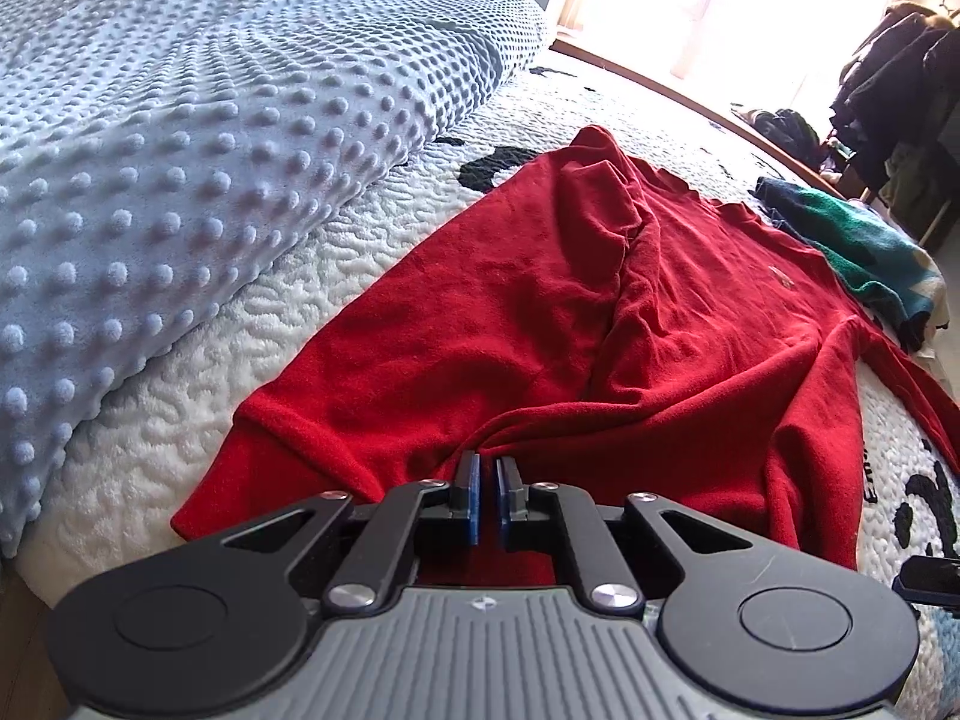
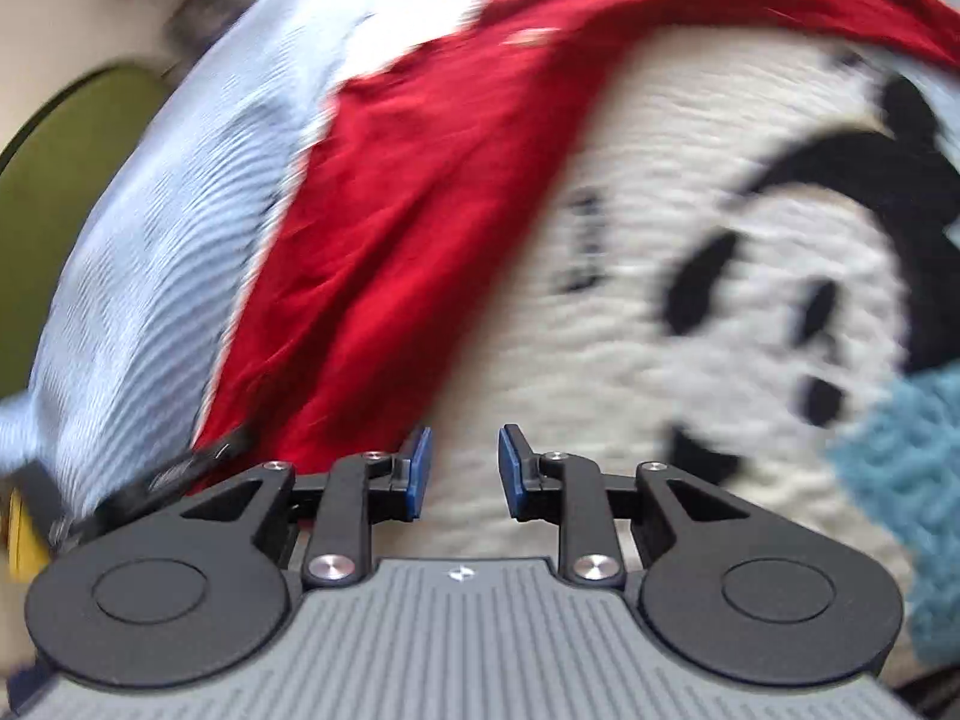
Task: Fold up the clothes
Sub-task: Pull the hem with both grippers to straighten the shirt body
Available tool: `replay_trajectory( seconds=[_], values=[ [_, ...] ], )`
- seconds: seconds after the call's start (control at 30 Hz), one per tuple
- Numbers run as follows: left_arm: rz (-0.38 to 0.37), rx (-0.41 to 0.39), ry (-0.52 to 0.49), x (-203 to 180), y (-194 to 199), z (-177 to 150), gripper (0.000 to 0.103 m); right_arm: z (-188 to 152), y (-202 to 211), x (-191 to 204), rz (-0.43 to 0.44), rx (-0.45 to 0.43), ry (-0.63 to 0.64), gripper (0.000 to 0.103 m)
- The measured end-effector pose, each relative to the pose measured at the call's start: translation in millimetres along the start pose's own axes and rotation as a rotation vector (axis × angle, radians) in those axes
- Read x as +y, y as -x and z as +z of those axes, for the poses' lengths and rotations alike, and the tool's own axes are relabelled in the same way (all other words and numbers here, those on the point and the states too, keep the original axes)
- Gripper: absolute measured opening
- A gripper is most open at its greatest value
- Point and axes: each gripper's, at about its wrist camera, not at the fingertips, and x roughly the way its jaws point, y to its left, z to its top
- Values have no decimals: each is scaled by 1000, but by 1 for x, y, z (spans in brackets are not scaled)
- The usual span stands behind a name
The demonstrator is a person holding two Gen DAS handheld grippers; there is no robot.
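Observation:
A red long-sleeved sweater [image 1: 510,324] lies spread on the bed, one sleeve trailing off to the right. My left gripper [image 1: 487,462] sits at its near hem. The blue pads are nearly together on a pinch of red cloth, and folds run out from the tips. In the blurred right wrist view the sweater [image 2: 420,180] lies to the upper left. My right gripper [image 2: 465,444] hangs open over the bare white bedspread [image 2: 600,300], just right of the sweater's edge, with nothing between its fingers.
A light blue dotted blanket [image 1: 180,150] is heaped on the left of the bed. A green and dark patterned garment [image 1: 870,252] lies beyond the sweater near the bed's far edge. Dark coats [image 1: 900,78] hang by the bright window. The bedspread [image 1: 270,312] carries black cartoon shapes.

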Motion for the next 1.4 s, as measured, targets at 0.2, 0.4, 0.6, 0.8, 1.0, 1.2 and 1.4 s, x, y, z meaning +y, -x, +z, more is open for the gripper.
replay_trajectory(
  seconds=[0.2,0.4,0.6,0.8,1.0,1.2,1.4],
  values=[
    [11,-2,-12,-2,0,-1,9,-6,-26,-4,39,-11,-6,34],
    [18,2,-23,-4,0,-1,9,3,-58,29,36,-10,60,10],
    [12,18,-12,-3,0,2,9,4,-9,31,17,-80,144,7],
    [-34,56,36,-1,2,7,11,-2,100,20,-289,-144,368,5],
    [-44,75,39,-5,6,2,10,-22,95,-8,-462,-105,377,12],
    [-99,67,82,15,26,-4,17,-31,99,-79,-206,-139,-35,35],
    [-150,102,116,19,16,-12,20,-43,65,-75,-115,-103,-10,8]
  ],
)
